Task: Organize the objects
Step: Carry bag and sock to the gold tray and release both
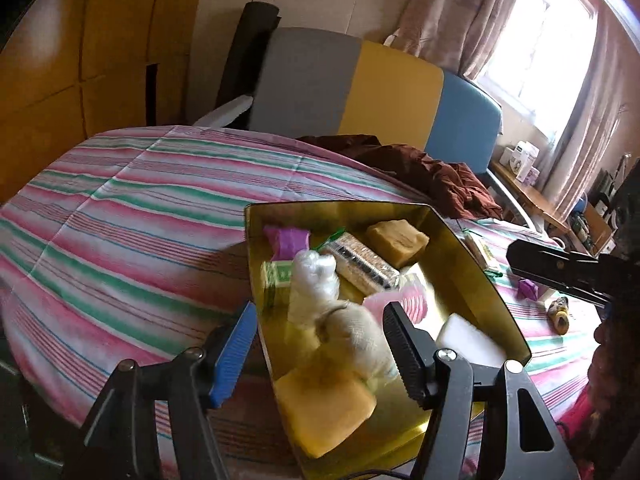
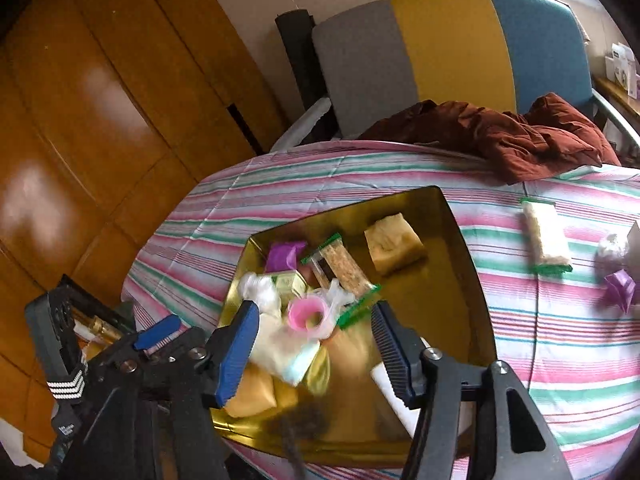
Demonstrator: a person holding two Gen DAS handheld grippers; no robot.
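A gold tray lies on the striped bed. It holds a tan block, a cracker pack, a purple packet, a yellow sponge and a white block. My left gripper hangs open over the tray's near end. A blurred white bundle lies loose between its fingers, touching neither pad. My right gripper is open above a pink roll in clear wrap, which its pads do not press.
Outside the tray on the striped bedspread lie a second cracker pack and a purple packet. A red-brown cloth is heaped at the far edge. Behind it stands a grey, yellow and blue chair back, with wooden doors to the left.
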